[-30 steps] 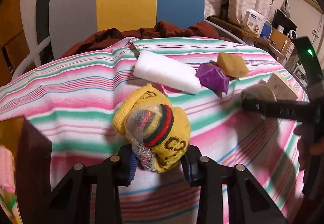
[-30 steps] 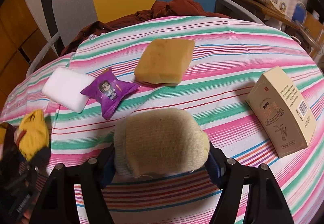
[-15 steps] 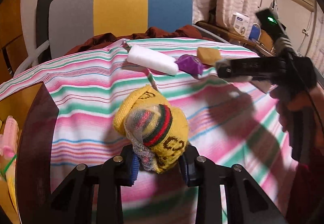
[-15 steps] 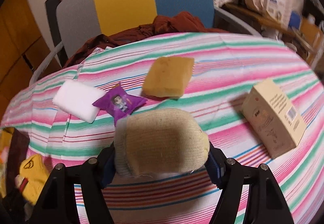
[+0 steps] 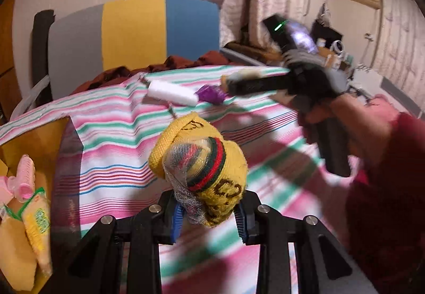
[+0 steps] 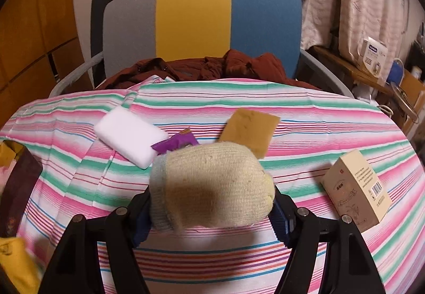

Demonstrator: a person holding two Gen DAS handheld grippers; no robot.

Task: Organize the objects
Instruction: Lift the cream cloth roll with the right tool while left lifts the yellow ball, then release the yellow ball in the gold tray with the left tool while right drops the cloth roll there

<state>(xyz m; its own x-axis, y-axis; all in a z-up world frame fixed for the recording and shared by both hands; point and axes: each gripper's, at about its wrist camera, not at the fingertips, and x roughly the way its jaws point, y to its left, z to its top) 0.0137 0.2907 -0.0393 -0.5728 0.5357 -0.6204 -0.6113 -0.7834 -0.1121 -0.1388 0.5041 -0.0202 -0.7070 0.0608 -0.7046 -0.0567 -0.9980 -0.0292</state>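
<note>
While the left claw (image 5: 208, 214) is clamped on a yellow rolled sock (image 5: 202, 169) above the striped desk (image 5: 111, 140), the right claw (image 6: 212, 211) grips a cream rolled sock (image 6: 212, 185). Beyond it lie a white sponge (image 6: 130, 134), purple packet (image 6: 176, 144), tan sponge (image 6: 252, 129) and carton (image 6: 357, 190).

In my jaws: two sock bundles, one yellow (image 5: 202, 171), one cream (image 6: 212, 185). On the cloth: one white block (image 6: 130, 134), one purple packet (image 6: 175, 145), one sponge (image 6: 252, 129), one carton (image 6: 356, 187).
</note>
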